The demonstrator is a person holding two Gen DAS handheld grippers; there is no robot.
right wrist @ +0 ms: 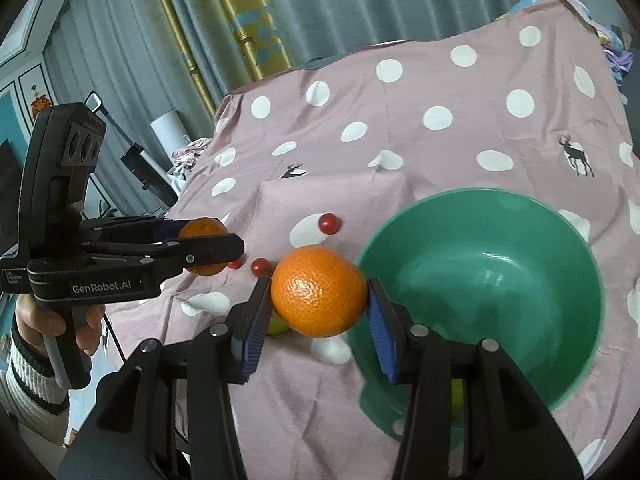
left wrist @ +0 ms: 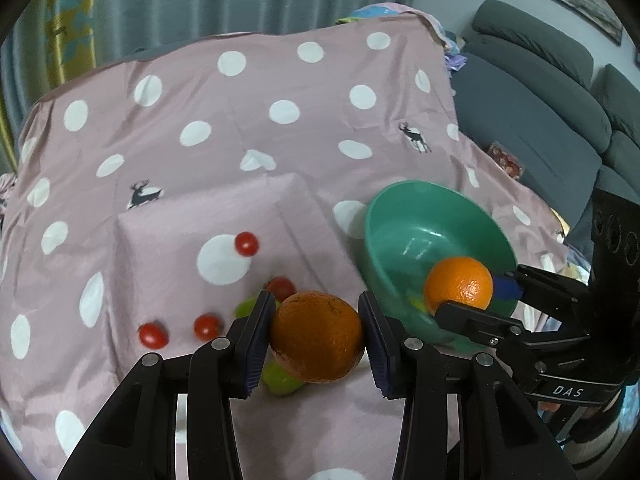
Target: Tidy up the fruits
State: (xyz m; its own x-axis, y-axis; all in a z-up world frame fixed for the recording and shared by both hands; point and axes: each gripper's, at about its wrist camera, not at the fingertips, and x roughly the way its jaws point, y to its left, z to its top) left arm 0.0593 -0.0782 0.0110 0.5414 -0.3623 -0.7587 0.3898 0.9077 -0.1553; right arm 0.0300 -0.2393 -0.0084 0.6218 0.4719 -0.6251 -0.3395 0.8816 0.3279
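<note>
My left gripper (left wrist: 317, 330) is shut on an orange (left wrist: 316, 338) and holds it above the pink dotted cloth (left wrist: 240, 120). My right gripper (right wrist: 318, 300) is shut on a second orange (right wrist: 318, 292) at the left rim of the green bowl (right wrist: 500, 280). In the left wrist view the right gripper (left wrist: 480, 296) holds its orange (left wrist: 458, 284) over the bowl's near rim (left wrist: 400, 216). In the right wrist view the left gripper (right wrist: 216, 246) and its orange (right wrist: 202, 228) are at the left. Several cherry tomatoes (left wrist: 246, 243) and green fruits (left wrist: 280, 380) lie on the cloth.
The cloth covers a raised box shape (left wrist: 224, 208) under the tomatoes. A grey sofa (left wrist: 540, 100) stands to the right of the table. Curtains (right wrist: 320, 0) hang behind. A green fruit (right wrist: 278, 326) lies below the right gripper's orange.
</note>
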